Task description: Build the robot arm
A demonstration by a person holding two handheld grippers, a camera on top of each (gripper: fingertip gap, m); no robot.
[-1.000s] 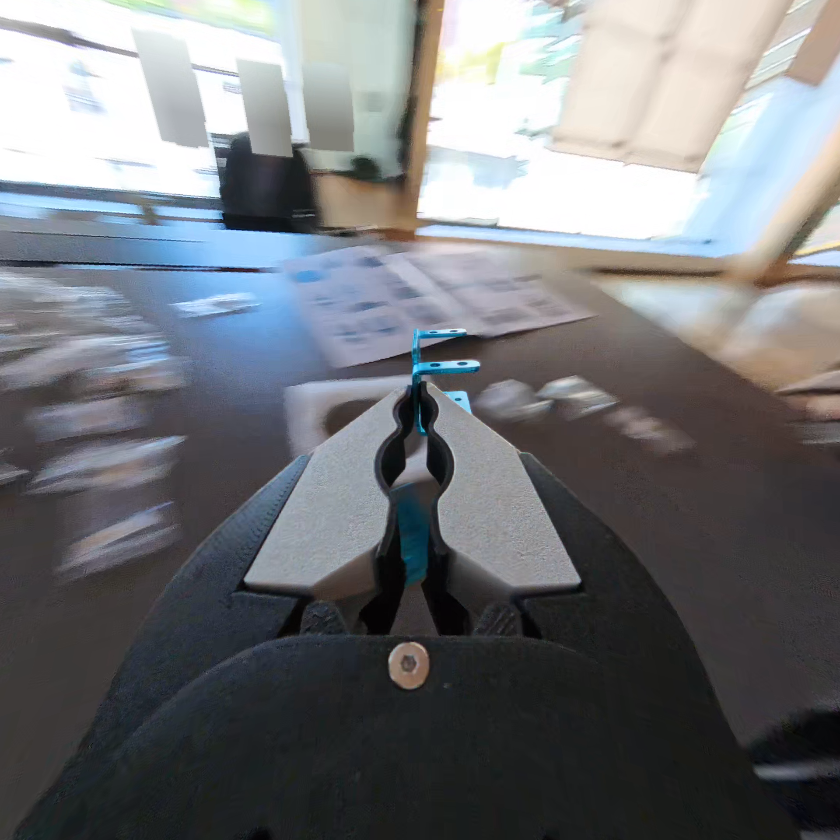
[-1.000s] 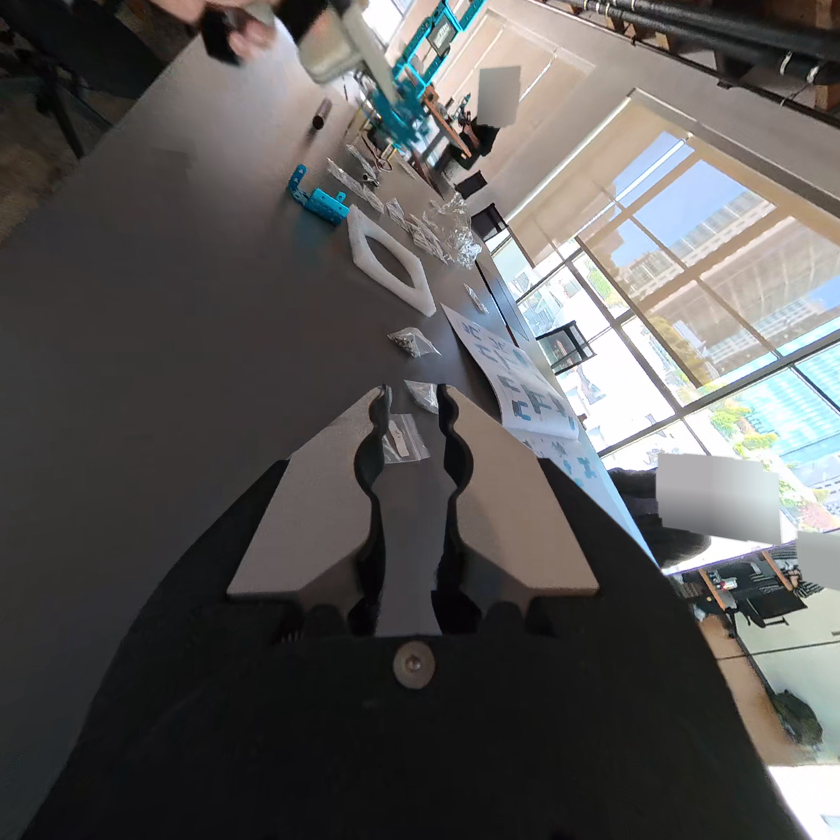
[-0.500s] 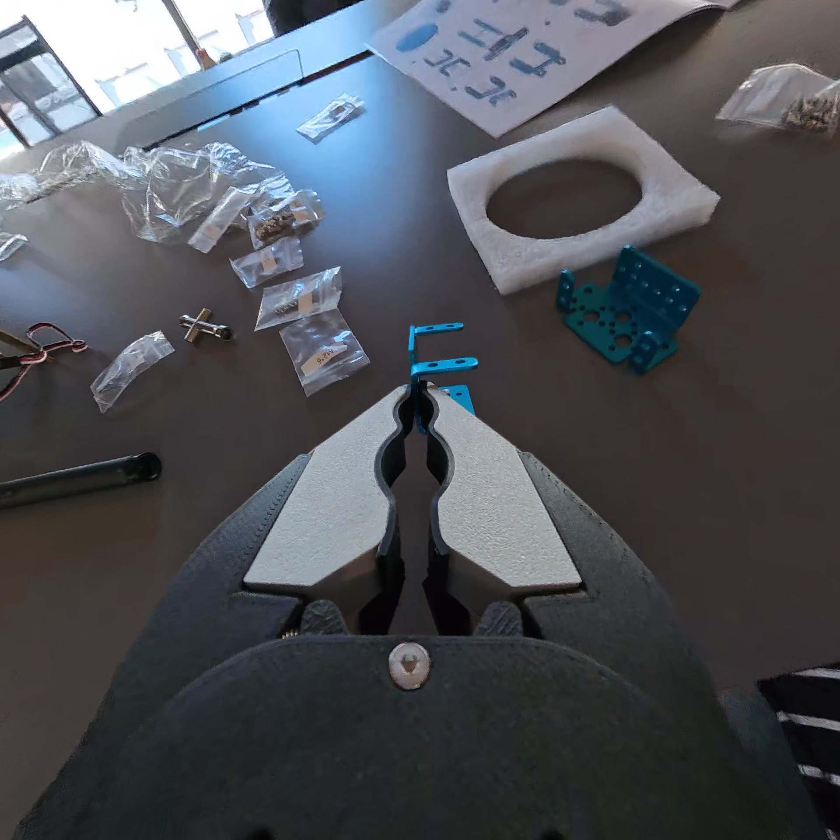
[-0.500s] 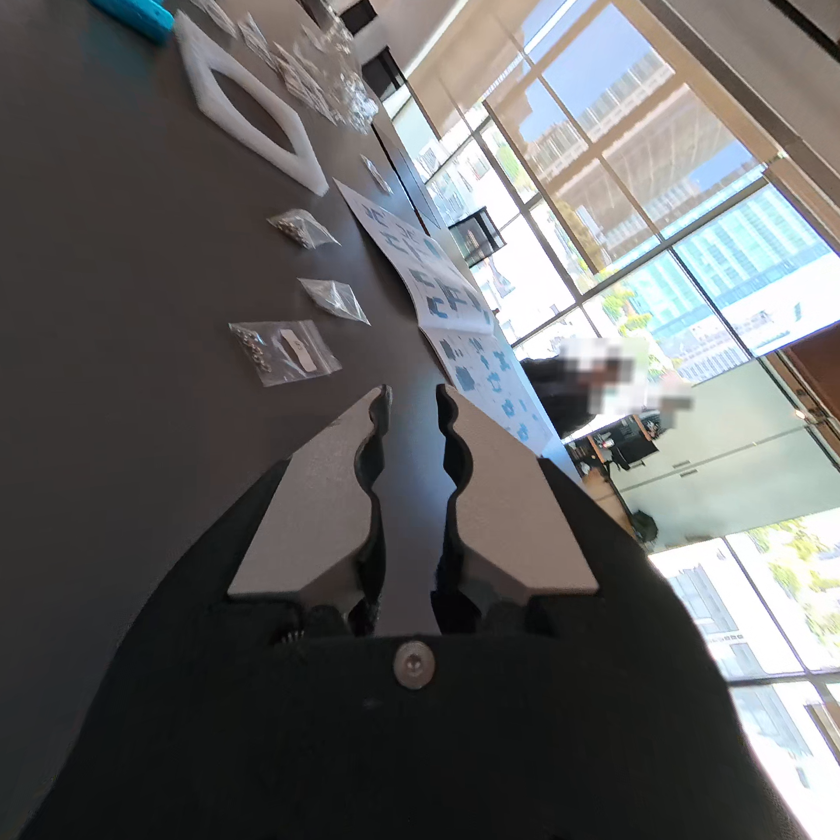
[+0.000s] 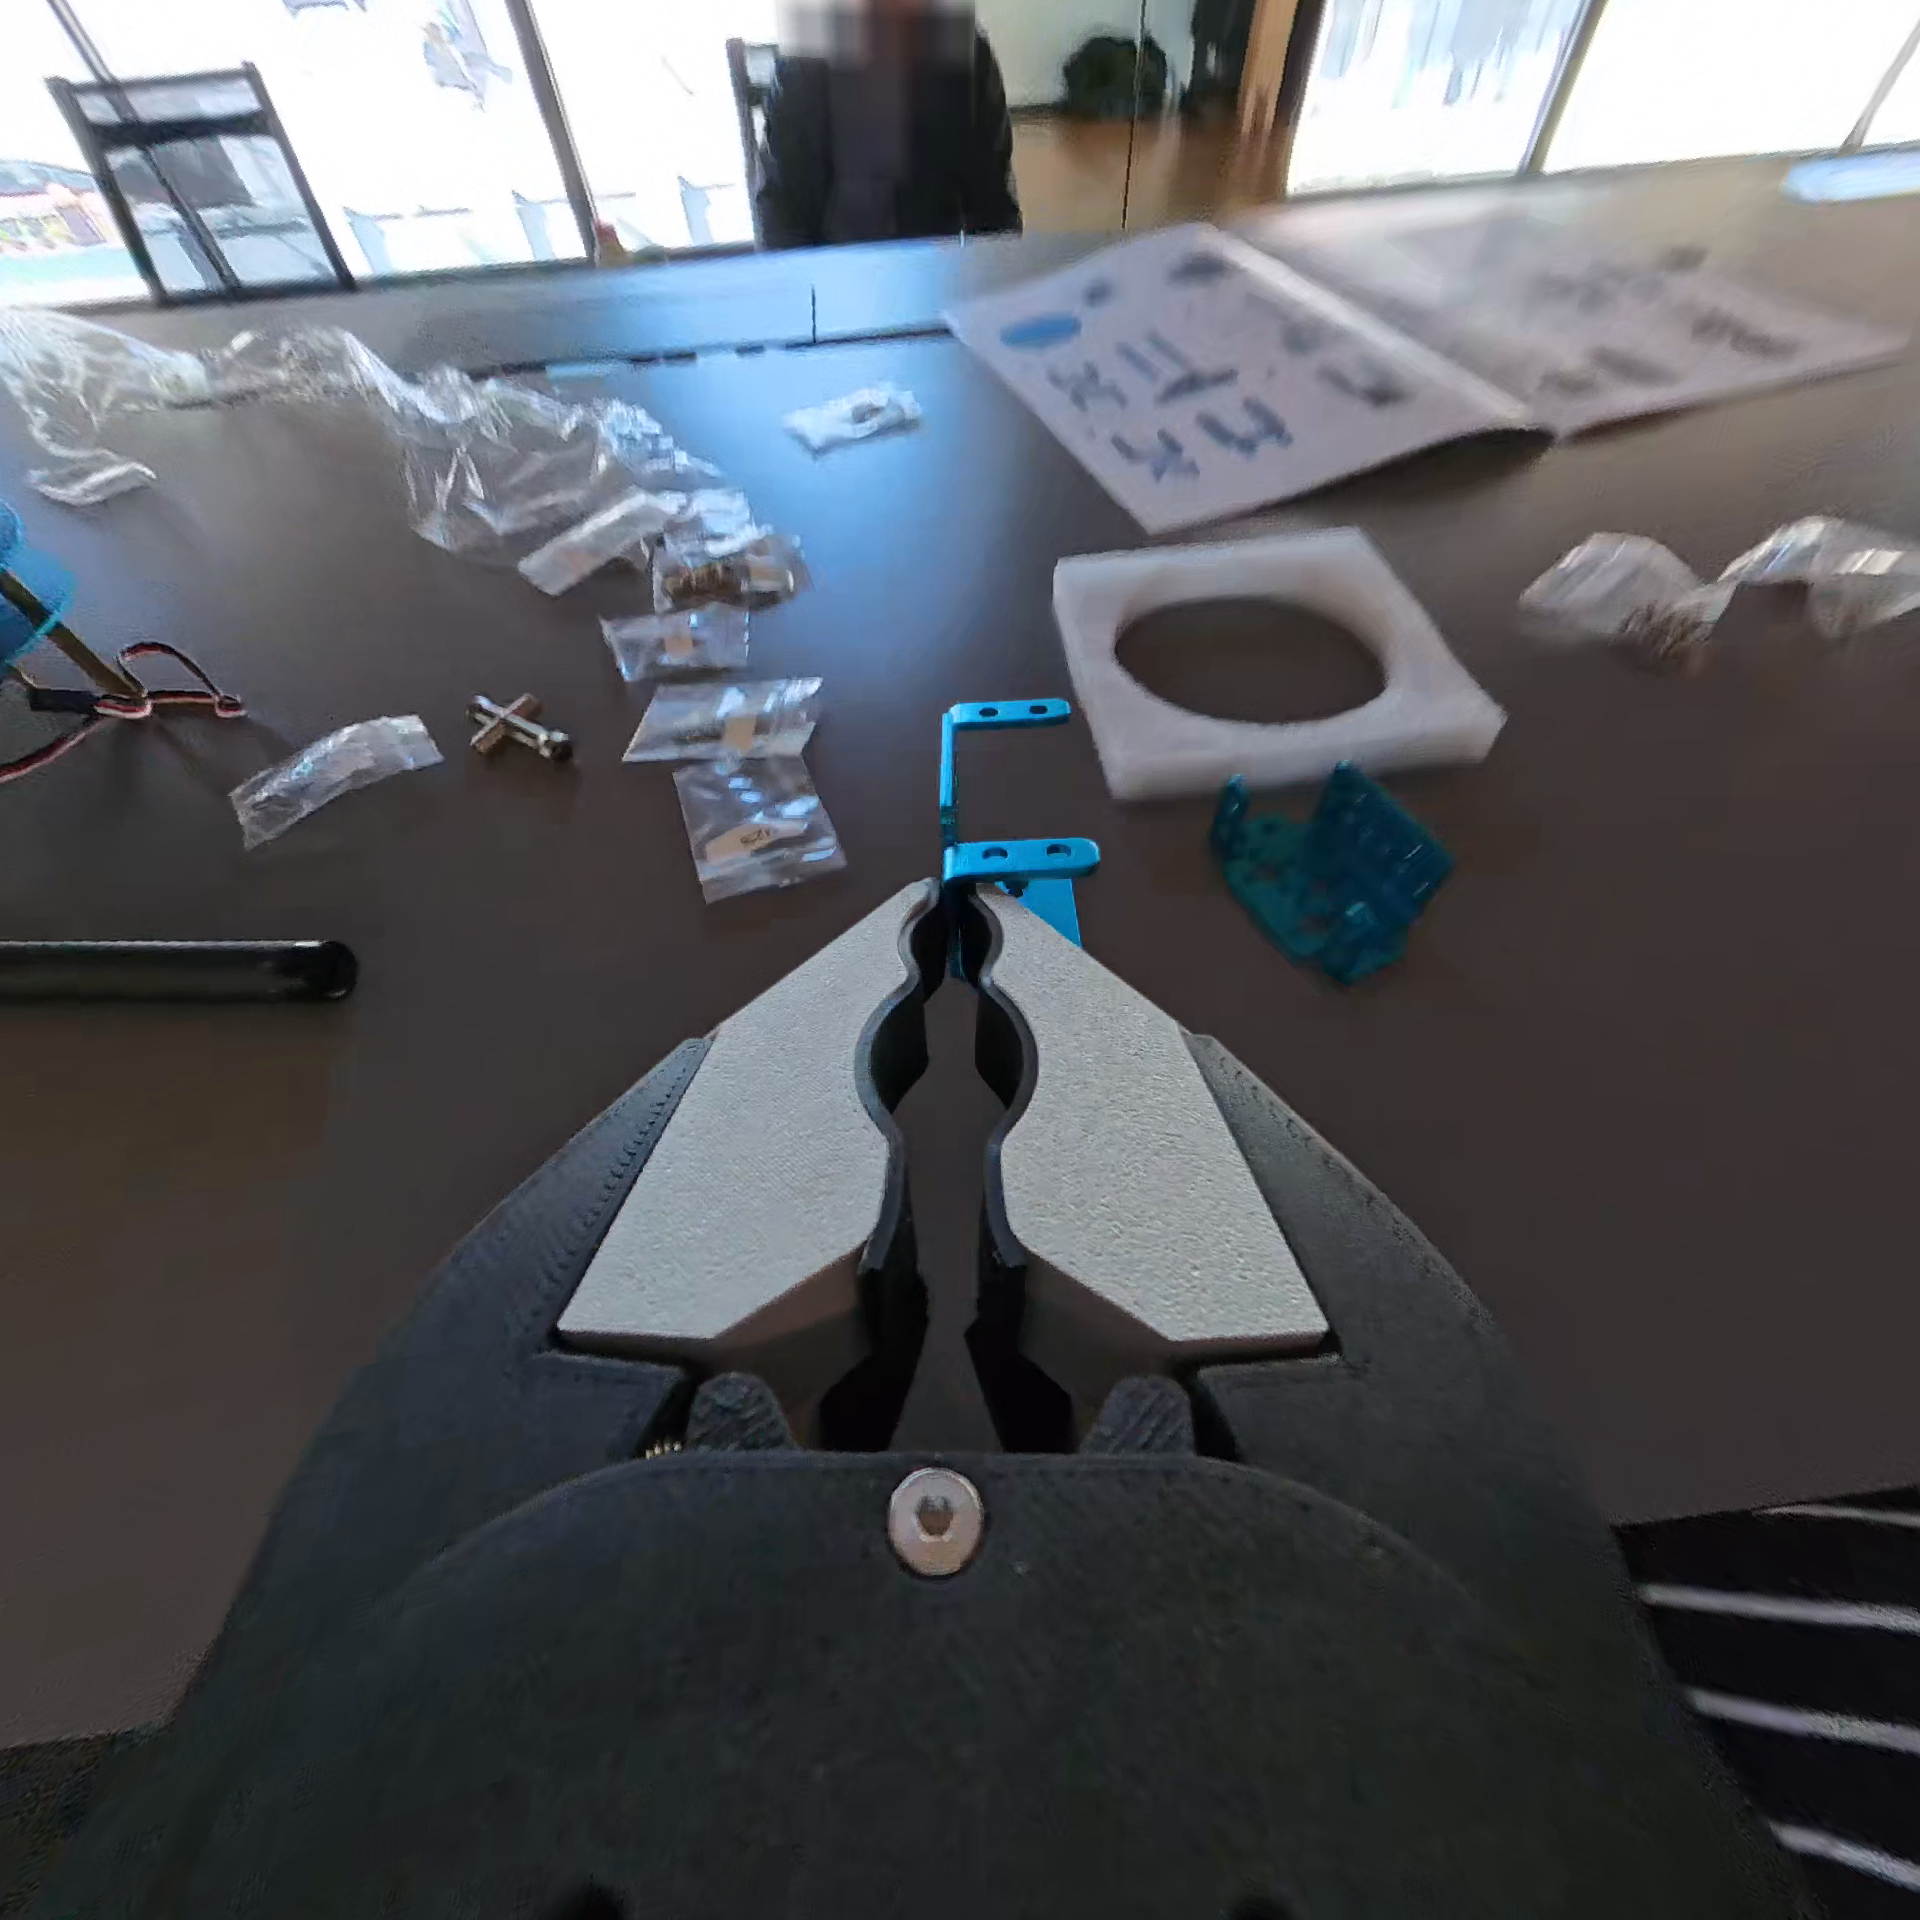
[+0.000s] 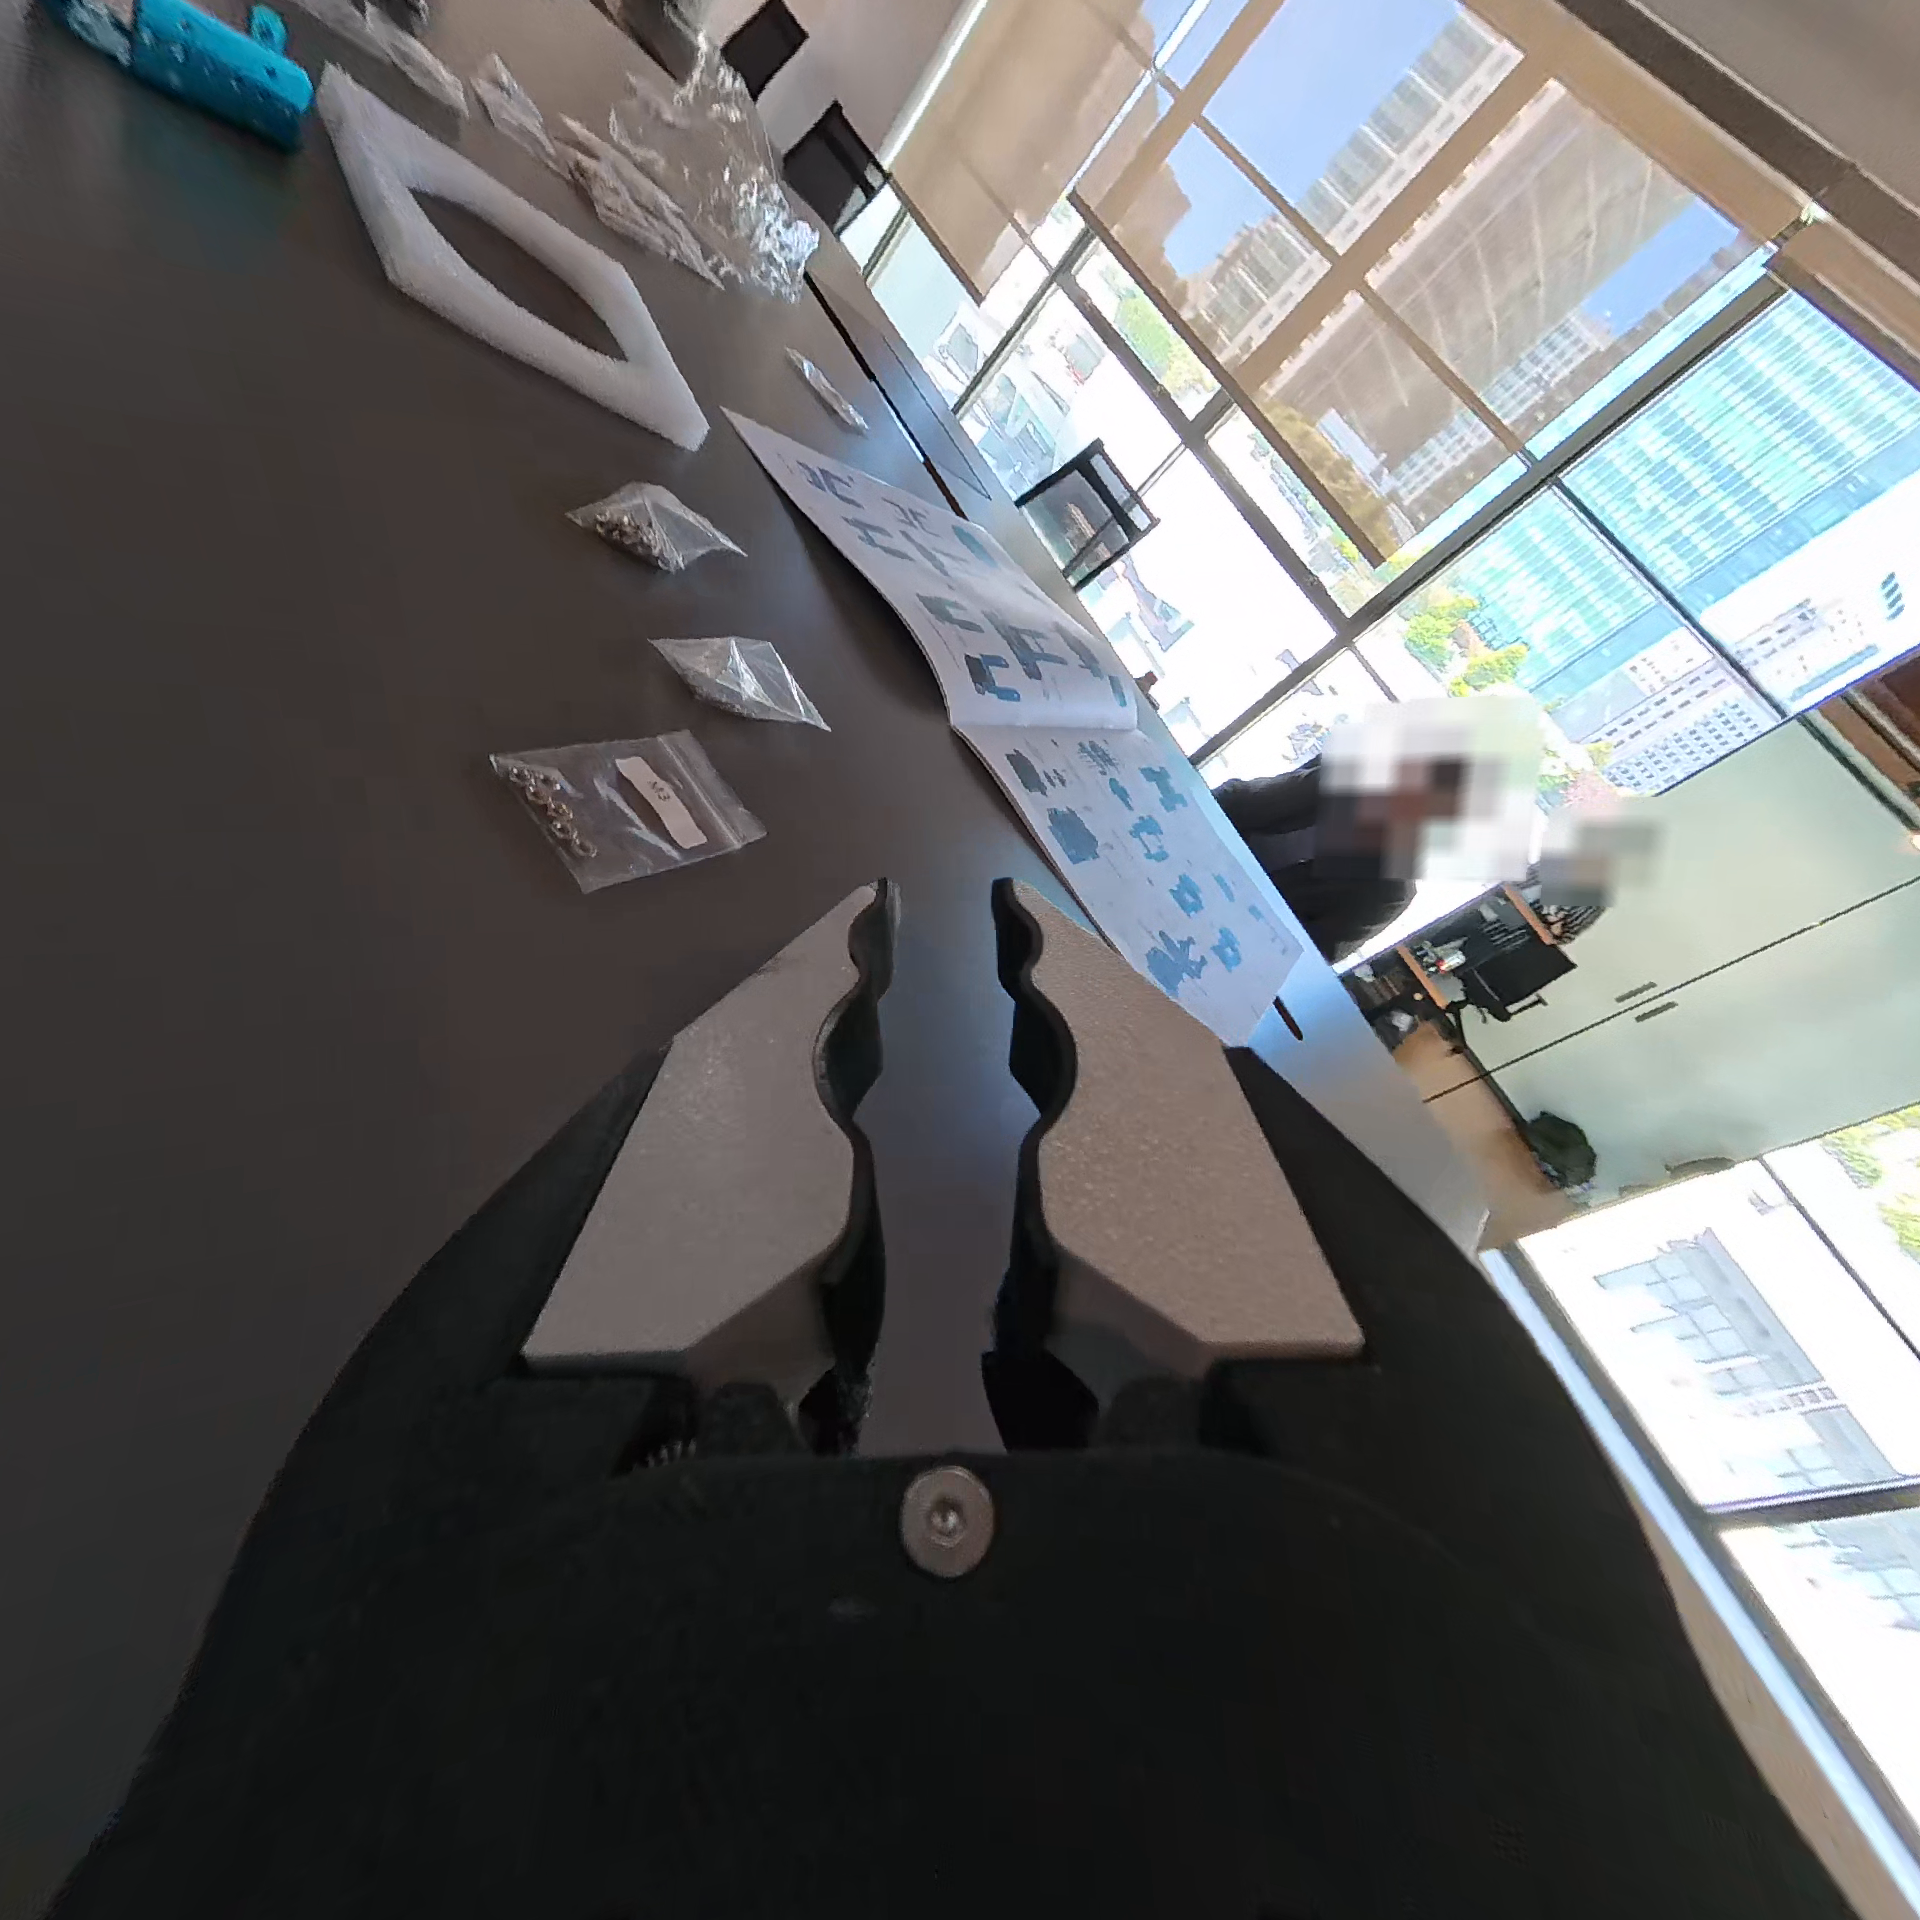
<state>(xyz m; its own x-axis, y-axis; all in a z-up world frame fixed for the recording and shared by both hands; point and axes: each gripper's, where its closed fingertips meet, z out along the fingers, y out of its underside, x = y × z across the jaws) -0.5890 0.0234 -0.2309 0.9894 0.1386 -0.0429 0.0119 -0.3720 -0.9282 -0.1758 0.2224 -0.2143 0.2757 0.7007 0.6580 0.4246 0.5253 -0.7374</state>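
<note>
Beyond the left gripper (image 5: 958,906) clamping a blue bracket (image 5: 1003,790) lies white foam (image 5: 1273,660).

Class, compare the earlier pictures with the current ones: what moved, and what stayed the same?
The right claw swung along the dark table, closing on a labelled bag of small metal parts. The left claw stayed shut on the blue bracket; the right stayed open and empty.

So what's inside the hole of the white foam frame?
Only bare dark table shows through the white foam frame; nothing sits in its hole. Whatever lies under the foam itself is covered.
</note>
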